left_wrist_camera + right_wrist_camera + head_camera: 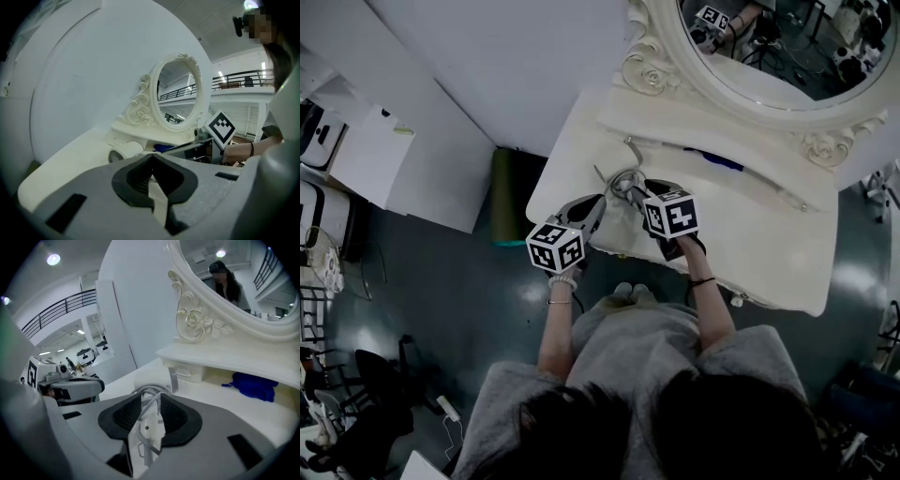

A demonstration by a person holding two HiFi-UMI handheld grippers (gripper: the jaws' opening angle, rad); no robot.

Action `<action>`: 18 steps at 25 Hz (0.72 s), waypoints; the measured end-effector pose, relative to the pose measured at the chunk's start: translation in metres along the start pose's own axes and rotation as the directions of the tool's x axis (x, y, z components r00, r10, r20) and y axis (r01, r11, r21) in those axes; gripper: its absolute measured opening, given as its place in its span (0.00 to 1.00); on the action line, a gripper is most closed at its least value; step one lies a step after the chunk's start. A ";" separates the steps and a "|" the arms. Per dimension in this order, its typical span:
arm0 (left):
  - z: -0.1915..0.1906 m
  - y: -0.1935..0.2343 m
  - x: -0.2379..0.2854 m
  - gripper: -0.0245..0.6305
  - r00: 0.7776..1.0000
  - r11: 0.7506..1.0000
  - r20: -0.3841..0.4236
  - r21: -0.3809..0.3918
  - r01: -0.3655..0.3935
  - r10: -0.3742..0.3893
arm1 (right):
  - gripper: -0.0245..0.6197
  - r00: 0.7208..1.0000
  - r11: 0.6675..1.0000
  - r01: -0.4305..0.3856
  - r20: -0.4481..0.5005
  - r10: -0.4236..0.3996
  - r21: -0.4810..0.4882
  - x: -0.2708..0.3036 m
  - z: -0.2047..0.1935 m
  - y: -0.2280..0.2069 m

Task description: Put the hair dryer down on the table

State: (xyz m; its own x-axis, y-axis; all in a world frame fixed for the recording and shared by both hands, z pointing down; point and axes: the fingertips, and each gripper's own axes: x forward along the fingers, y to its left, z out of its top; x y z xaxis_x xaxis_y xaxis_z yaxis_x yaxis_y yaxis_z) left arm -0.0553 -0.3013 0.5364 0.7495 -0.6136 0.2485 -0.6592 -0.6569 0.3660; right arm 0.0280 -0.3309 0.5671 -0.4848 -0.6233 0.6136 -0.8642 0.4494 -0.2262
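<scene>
The white hair dryer (153,378) has its grey cord wound round the handle, and its barrel points away toward the mirror. My right gripper (149,403) is shut on that handle, pads against the cord. In the head view the right gripper (634,193) holds the hair dryer (623,181) over the near left part of the white dressing table (750,239). Whether the barrel touches the top I cannot tell. My left gripper (596,210) hovers just left of it, jaws together and holding nothing. From the left gripper (152,161) the hair dryer (123,153) shows its rear vent.
An ornate oval mirror (769,47) rises at the back of the table above a low shelf (741,141). A blue cloth-like thing (252,385) lies under that shelf. A green bin (511,192) stands on the floor left of the table. The person's knees are close below the front edge.
</scene>
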 end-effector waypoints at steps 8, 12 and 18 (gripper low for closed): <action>0.027 -0.036 0.005 0.04 0.996 0.994 0.056 0.082 0.072 -0.076 | 0.13 0.980 0.994 -0.073 0.193 0.056 0.084 -0.049 0.041 0.009; 0.043 -0.059 0.007 0.04 0.989 0.983 0.068 0.136 0.122 -0.132 | 0.06 0.962 0.990 -0.098 0.263 0.069 0.101 -0.074 0.053 0.013; 0.053 -0.082 0.009 0.04 0.980 0.965 0.063 0.194 0.176 -0.191 | 0.04 0.938 0.989 -0.128 0.333 0.096 0.074 -0.101 0.063 0.021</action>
State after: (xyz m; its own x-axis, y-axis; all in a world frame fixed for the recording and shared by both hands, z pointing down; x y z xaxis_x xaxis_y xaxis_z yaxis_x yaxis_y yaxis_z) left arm 0.0026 -0.2764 0.4606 0.8562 -0.5031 0.1173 -0.5164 -0.8268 0.2230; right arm 0.0501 -0.2985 0.4530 -0.5827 -0.7545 0.3019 -0.8028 0.4766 -0.3582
